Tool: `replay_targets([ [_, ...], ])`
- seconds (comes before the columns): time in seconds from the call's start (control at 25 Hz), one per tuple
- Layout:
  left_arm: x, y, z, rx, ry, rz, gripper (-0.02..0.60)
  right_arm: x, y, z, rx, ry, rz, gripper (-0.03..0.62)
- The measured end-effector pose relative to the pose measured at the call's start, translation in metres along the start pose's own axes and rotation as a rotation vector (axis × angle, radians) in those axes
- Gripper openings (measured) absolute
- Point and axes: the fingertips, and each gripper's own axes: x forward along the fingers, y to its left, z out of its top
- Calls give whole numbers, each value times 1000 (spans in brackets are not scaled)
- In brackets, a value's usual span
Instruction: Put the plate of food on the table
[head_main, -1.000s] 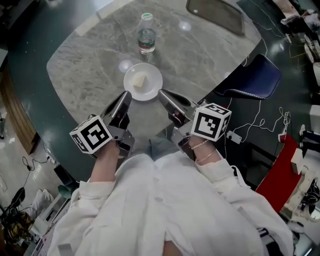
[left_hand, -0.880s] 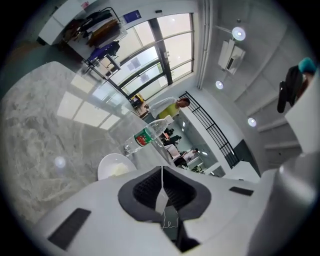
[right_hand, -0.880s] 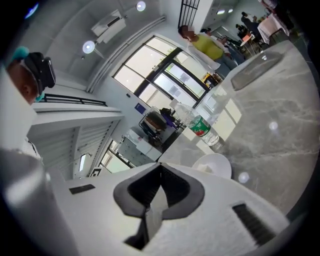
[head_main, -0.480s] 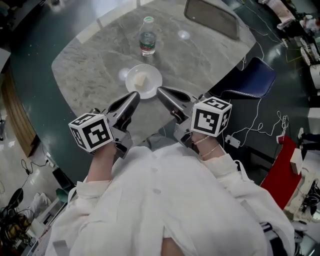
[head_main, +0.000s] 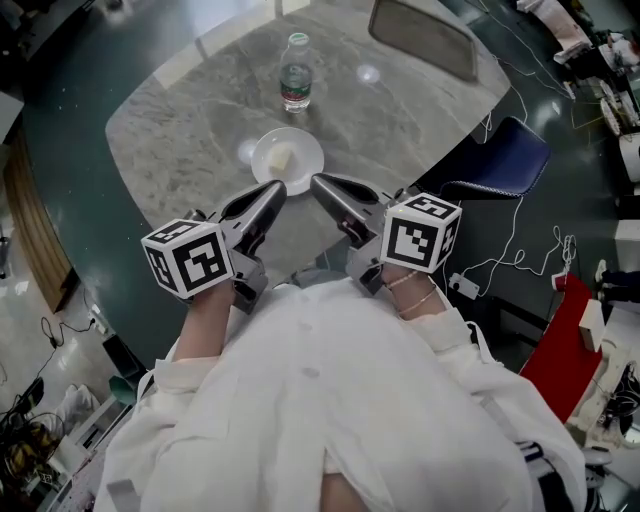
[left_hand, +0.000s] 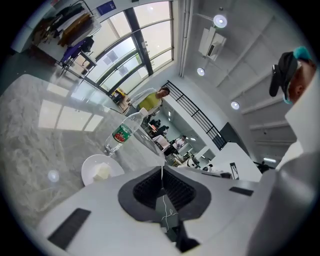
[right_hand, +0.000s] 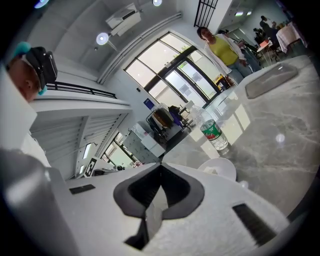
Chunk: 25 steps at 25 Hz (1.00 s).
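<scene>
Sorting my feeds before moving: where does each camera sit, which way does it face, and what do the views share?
Head view: on the person's head, looking steeply down at the table; shows white shirt, left gripper and right gripper, both shut.
Left gripper view: rides the left gripper, looking along its closed jaws across the table; shirt at right edge.
Right gripper view: rides the right gripper, looking along its closed jaws; shirt at left edge.
Shared: all three show the plate with food and the bottle beyond it.
</scene>
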Motion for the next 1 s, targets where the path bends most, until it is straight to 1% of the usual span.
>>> replay_targets([
  [0.32,0,-1,-5,-28,4,-11,21,7,7,-4,-59,67,25,2],
  [0.52,0,-2,-6,-29,6,-10,21,8,10,-5,-107,116,33,2],
  [0.8,-4,-4,-9,-45,1,-21,21,4,15,-8,-109,138,47,2],
  [1.0,-2,-4,-10,-48,3,-21,21,2,18,-12,-144,188,63,2],
])
